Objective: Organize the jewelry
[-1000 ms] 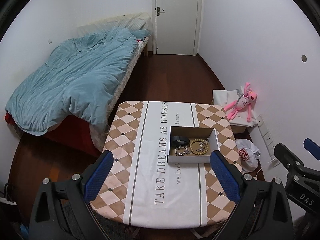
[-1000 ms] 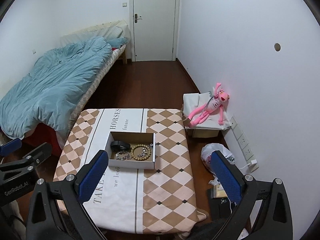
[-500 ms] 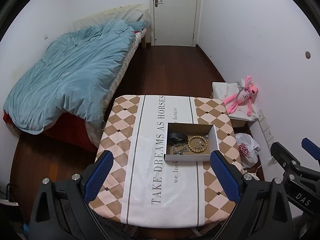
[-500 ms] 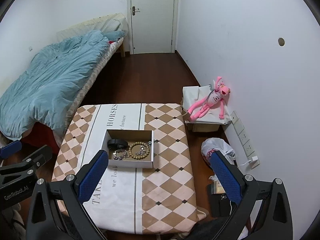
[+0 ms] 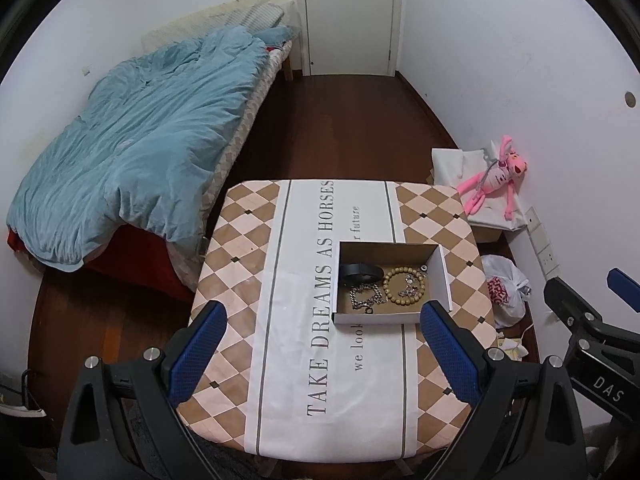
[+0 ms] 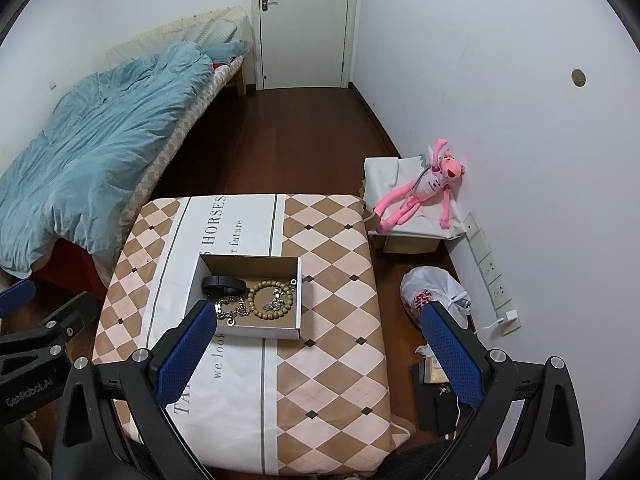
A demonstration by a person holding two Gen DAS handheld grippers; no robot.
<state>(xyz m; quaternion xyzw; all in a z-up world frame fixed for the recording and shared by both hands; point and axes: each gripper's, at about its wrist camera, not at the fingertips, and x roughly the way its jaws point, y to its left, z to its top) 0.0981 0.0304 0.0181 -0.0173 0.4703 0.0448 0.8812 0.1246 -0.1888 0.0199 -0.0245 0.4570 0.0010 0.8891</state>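
A shallow open cardboard box (image 5: 442, 276) (image 6: 192, 286) sits on the table. Inside lie a black band (image 5: 360, 271) (image 6: 222, 283), a wooden bead bracelet (image 5: 404, 285) (image 6: 270, 299) with a small silver piece on it, and a silver chain (image 5: 364, 296) (image 6: 230, 307). My left gripper (image 5: 322, 326) is open and empty, held high above the table's near side. My right gripper (image 6: 320, 326) is open and empty, high above the table's right part. Each gripper shows at the edge of the other's view.
The table (image 5: 240, 264) (image 6: 332, 312) has a checked cloth with printed words. A bed with a blue duvet (image 5: 140, 136) stands left. A pink plush toy (image 6: 424, 184) lies on a covered box by the right wall, a white plastic bag (image 6: 434, 296) on the floor.
Both grippers have moved back and up a little; the table and box now sit lower and slightly farther in view. Both stay open and empty.
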